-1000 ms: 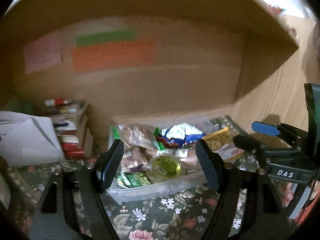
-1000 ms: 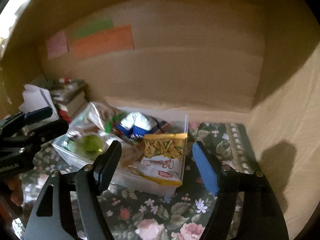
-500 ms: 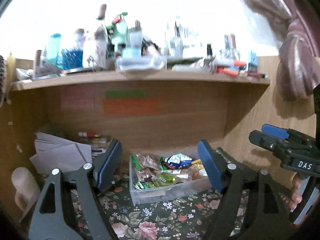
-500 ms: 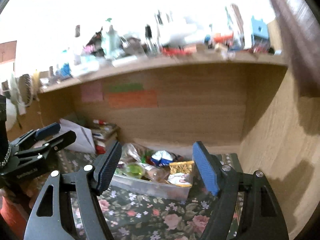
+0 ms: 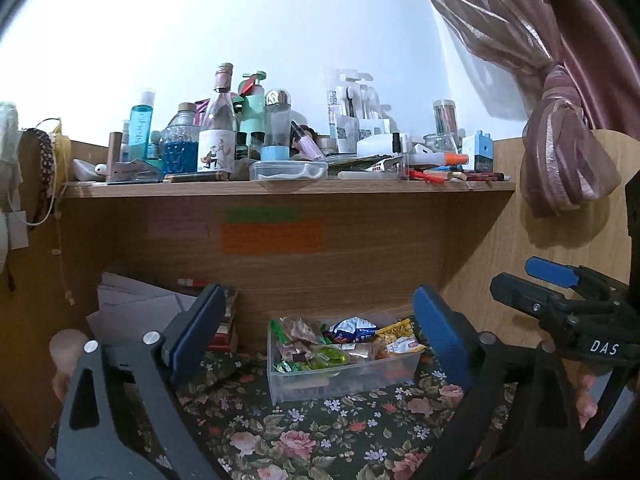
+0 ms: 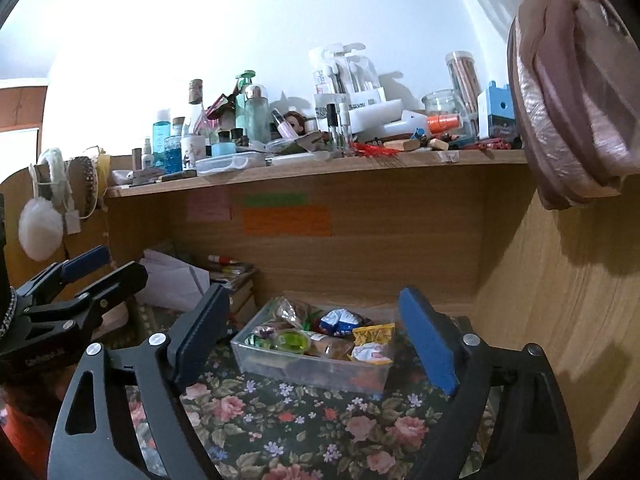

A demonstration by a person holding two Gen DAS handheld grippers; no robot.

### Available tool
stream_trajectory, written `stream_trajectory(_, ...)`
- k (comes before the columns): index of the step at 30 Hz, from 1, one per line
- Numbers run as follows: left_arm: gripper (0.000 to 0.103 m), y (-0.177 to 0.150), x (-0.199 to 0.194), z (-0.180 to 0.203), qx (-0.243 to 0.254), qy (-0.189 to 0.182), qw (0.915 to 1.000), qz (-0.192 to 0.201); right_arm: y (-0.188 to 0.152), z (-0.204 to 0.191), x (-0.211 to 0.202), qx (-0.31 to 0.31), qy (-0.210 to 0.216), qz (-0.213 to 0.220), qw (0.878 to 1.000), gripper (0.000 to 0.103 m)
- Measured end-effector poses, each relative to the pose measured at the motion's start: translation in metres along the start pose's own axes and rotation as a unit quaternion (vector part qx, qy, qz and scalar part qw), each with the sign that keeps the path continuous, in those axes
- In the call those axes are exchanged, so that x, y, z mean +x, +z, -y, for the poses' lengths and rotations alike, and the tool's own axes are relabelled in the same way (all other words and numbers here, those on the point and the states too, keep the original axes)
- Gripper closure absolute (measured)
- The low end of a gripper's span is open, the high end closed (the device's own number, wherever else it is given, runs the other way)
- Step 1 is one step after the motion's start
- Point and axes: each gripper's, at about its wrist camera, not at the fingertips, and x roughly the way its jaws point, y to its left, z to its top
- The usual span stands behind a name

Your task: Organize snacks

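Open floral cloth in front of the bin, clutter to the left

The floral cloth before the snack bin lies bare; stacked papers and books crowd its left, the wooden side panel walls the right, the shelf overhangs.

Two side-by-side wrist views, level toward the desk alcove, sharing the snack container.
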Motion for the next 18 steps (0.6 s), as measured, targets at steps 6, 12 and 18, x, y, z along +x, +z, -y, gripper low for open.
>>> stream_trajectory(6,0.001,-0.004,-0.009,-0.003,-0.011,0.001,0.9999,0.001,-0.003,-0.008,-0.011,-0.008,-0.016,0.013,1.000,0.001)
stream_trajectory(12,0.001,-0.006,-0.012,-0.005,-0.012,0.002,0.9999,-0.001,-0.003,-0.011,-0.016,-0.013,-0.018,0.017,1.000,0.000)
stream_trajectory(18,0.001,-0.008,-0.013,-0.005,-0.010,0.005,0.9999,0.000,-0.003,-0.013,-0.017,-0.015,-0.018,0.019,1.000,0.000)
